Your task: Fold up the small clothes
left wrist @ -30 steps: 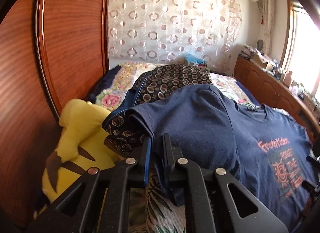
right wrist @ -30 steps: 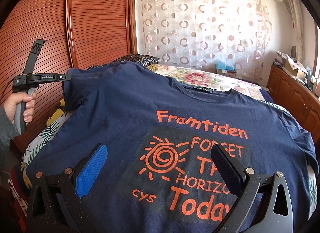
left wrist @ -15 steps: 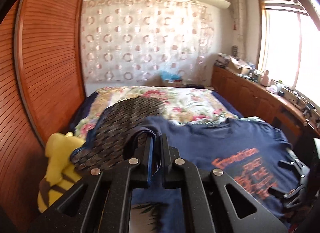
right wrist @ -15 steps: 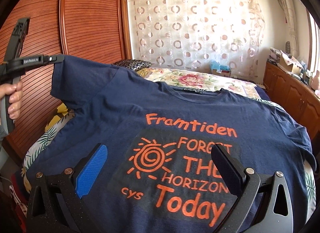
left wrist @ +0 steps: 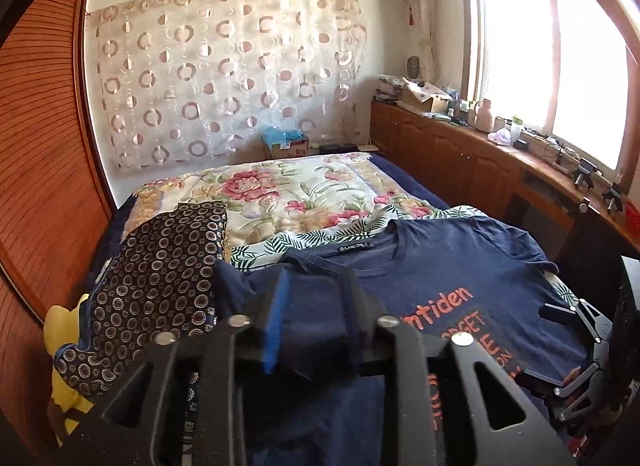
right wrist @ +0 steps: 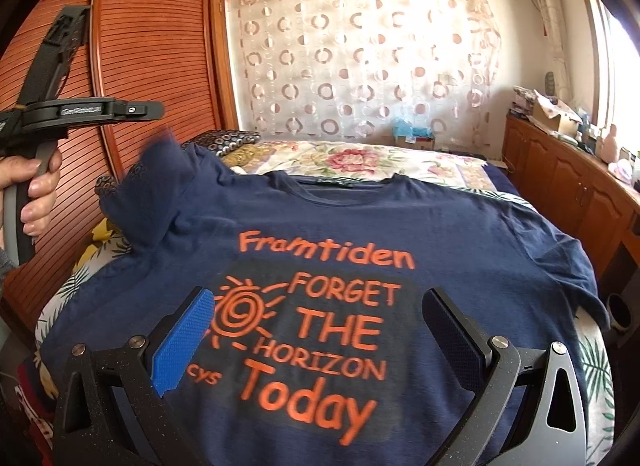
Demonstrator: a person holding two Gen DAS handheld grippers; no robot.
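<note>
The navy cotton T-shirt with orange lettering (right wrist: 328, 250) lies face up across the near end of the leaf-and-flower bedspread (left wrist: 304, 193), collar away from the person, its hem toward the right gripper. The left gripper (left wrist: 312, 330) has just been opening its jaws; the shirt's left sleeve (right wrist: 148, 193) hangs between them in the left wrist view, loose and blurred, and the pads do not seem to press on it. The right gripper (right wrist: 316, 338) hovers low over the printed chest, jaws spread wide, holding nothing.

The step in hand appears to be laying that sleeve inward over the chest. To do it well, I judge the sleeve should fall flat with its fold line straight from shoulder to hem, so the left gripper should clear upward rather than drag the cloth, and the right one could pin the print area if the fabric slides.

On the left, the dark medallion-patterned fabric (left wrist: 160, 278) lies just beside the sleeve, and the reddish slatted wooden wardrobe door (right wrist: 132, 77) stands near the person's hand (right wrist: 36, 189), so room there is tight. The far half of the bed is open; the wooden cabinet row (left wrist: 480, 161) borders the right side
</note>
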